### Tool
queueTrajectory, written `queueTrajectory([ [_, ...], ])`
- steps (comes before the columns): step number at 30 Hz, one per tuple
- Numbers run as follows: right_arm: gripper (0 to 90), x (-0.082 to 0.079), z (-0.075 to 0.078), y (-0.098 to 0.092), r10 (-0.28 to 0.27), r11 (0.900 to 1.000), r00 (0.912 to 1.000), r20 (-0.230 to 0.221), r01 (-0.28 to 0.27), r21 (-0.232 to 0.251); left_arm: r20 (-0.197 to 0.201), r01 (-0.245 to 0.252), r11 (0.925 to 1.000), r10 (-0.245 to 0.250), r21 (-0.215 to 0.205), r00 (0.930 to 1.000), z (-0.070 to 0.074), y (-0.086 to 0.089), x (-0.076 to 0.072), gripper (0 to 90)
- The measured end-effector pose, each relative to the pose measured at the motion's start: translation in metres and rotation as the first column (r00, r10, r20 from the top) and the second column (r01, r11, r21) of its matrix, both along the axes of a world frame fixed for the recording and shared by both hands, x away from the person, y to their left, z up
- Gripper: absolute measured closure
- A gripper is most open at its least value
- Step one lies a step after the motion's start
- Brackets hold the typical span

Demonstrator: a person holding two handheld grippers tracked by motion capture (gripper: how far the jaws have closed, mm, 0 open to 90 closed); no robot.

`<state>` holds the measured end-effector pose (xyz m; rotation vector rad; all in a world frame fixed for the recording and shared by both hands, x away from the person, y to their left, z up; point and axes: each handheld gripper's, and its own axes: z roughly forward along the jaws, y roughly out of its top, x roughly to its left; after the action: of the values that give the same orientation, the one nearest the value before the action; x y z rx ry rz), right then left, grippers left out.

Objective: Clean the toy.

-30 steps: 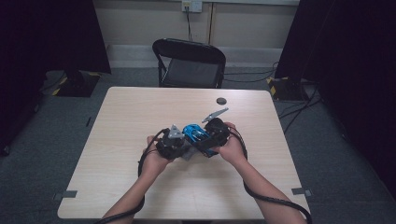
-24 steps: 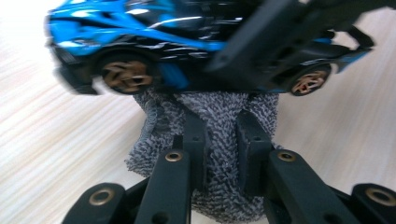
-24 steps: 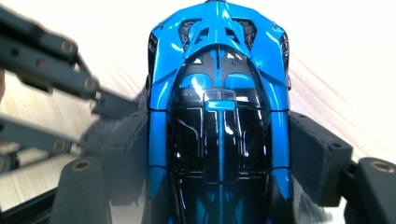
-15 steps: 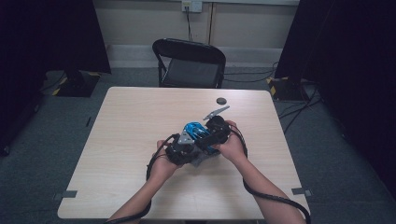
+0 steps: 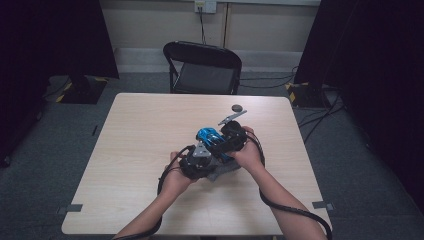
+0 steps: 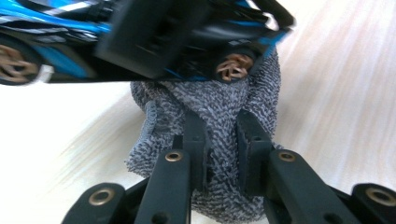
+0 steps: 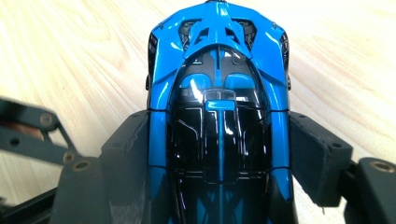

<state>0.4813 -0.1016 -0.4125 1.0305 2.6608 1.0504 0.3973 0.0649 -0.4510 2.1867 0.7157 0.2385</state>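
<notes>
Toward the near edge of the surface [image 5: 125,150], right of its middle, the left tool [image 6: 219,140] is pinching a grey cloth [image 6: 210,107] bunched just under the blue toy car [image 5: 207,136]. The car's long axis runs along the right tool [image 7: 219,154], whose jaws clamp its flanks. Any wiping likely means sliding the cloth along that axis.

Blue-black car [image 7: 219,116], grey nubbly cloth [image 6: 210,107]
</notes>
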Motion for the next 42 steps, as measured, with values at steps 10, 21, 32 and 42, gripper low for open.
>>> queueTrajectory([
  [10,28.6,0.002,0.012,-0.018,-0.026,1.000,0.9995,0.015,0.026,0.013,0.022,0.007,0.9995,-0.008,0.030,0.9997,0.006,0.012,-0.006,76.5],
  [21,28.6,0.002,0.006,-0.070,-0.123,0.992,0.9924,0.010,0.123,0.002,0.045,-0.156,0.9875,0.155,0.022,0.9869,0.018,0.085,0.008,76.3],
  [32,28.6,-0.001,-0.024,-0.119,-0.227,0.971,0.9737,-0.014,0.226,-0.077,0.062,-0.352,0.9349,0.349,0.044,0.9350,-0.003,0.155,0.022,75.2],
  [42,28.5,-0.001,-0.055,-0.130,-0.262,0.959,0.9645,-0.038,0.255,-0.126,0.005,-0.372,0.9270,0.373,0.045,0.9280,-0.026,0.153,0.036,73.0],
])
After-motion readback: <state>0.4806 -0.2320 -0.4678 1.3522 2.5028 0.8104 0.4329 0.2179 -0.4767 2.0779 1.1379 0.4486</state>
